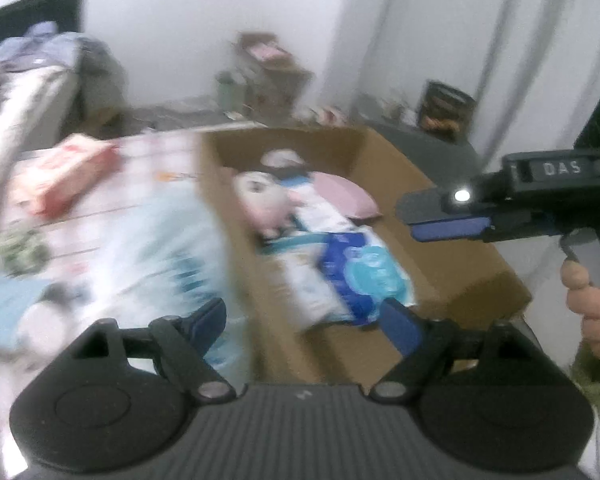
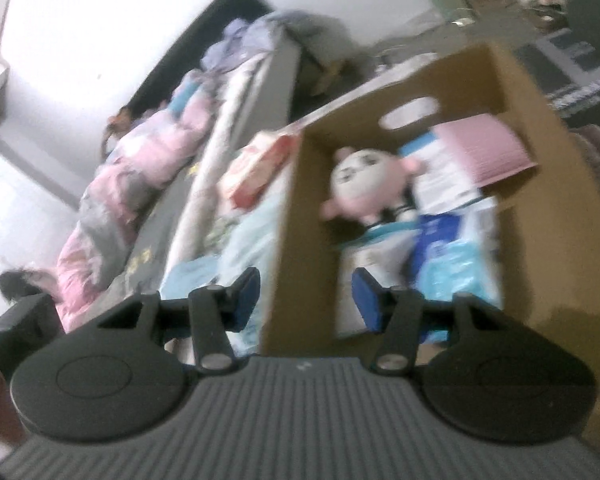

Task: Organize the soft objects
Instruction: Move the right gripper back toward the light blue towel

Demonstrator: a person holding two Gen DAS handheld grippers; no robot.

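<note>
Left gripper [image 1: 302, 322] wide, empty; right gripper [image 2: 306, 294] part-open, empty, above cardboard box [image 1: 472, 256]. Next: grab soft pack [image 1: 148, 240] mid-body, squeeze gently.

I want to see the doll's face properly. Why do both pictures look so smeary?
Left wrist view: motion blur smears the doll and cardboard box; a small light on the right gripper glares. Right wrist view: softer blur, doll's face still readable; fisheye bends the edges.

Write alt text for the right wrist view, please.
An open brown cardboard box holds a pink round-headed plush doll, a blue plastic pack and a flat pink pad. The open, empty right gripper hovers above its near wall.
</note>
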